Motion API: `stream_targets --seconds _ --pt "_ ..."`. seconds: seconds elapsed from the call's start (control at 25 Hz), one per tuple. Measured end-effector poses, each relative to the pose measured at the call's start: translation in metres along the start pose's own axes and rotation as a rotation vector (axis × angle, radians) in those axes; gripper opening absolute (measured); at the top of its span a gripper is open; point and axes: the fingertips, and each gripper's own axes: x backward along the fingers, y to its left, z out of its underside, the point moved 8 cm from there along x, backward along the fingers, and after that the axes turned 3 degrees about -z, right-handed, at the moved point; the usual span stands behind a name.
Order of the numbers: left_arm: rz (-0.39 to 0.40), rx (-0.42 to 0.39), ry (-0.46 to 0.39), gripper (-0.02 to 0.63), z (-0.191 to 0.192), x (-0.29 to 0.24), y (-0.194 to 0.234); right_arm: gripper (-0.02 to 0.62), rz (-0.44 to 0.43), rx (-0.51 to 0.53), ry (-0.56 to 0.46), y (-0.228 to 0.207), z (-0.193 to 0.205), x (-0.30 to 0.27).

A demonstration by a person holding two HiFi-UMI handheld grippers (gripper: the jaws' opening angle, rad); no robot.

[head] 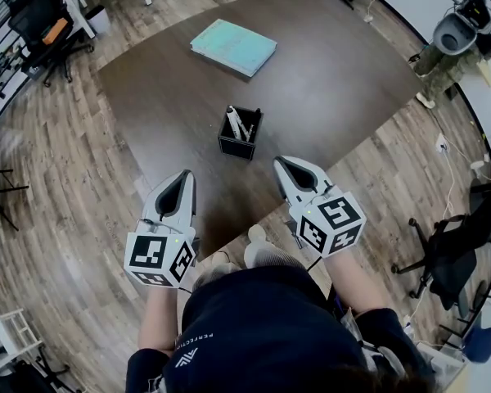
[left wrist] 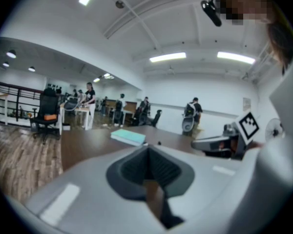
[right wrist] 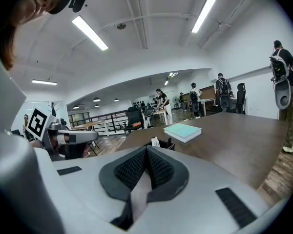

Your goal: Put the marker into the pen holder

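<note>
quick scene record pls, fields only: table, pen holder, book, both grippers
table: dark wood
pen holder: black, square, upright, near the table's front edge
markers: white, standing inside the pen holder, count unclear
book: teal, lying flat beyond the pen holder, apart from it
left gripper: jaws together, empty
right gripper: jaws together, empty
</note>
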Motion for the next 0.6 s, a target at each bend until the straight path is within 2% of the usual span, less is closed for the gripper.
stream_targets --seconds 0.6 --pt "0.006 -0.002 -0.004 0.006 -0.0049 -0.0053 0.009 0.002 -0.012 -0.001 0.007 0.0005 -0.0059 -0.0093"
